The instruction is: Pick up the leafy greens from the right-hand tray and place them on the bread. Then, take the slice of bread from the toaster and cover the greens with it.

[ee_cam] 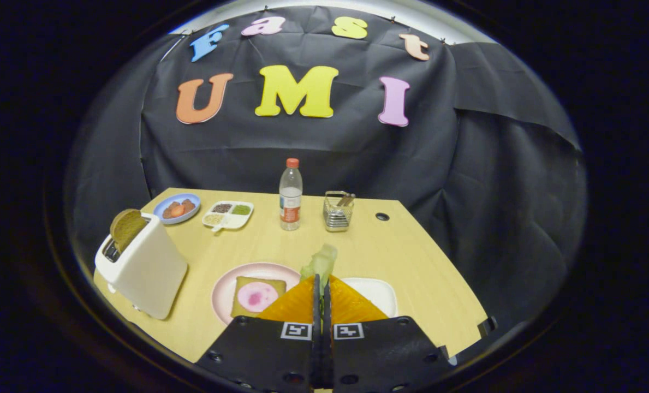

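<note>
1. Gripper [321, 279] fingers clamped on leafy greens [321, 261], lifted between pink plate [223, 286] and white tray [381, 292].
2. Bread [242, 289] on plate, near table's front edge.
3. Toaster [144, 267] with slice [126, 226] at left edge.

Two bread slices [257, 295], three plates [223, 286], one bottle [290, 195].

At the table's [411, 256] far edge stand a blue plate [177, 208] of food, a divided dish [227, 214], a water bottle [290, 194] and a wire basket [339, 210].
</note>
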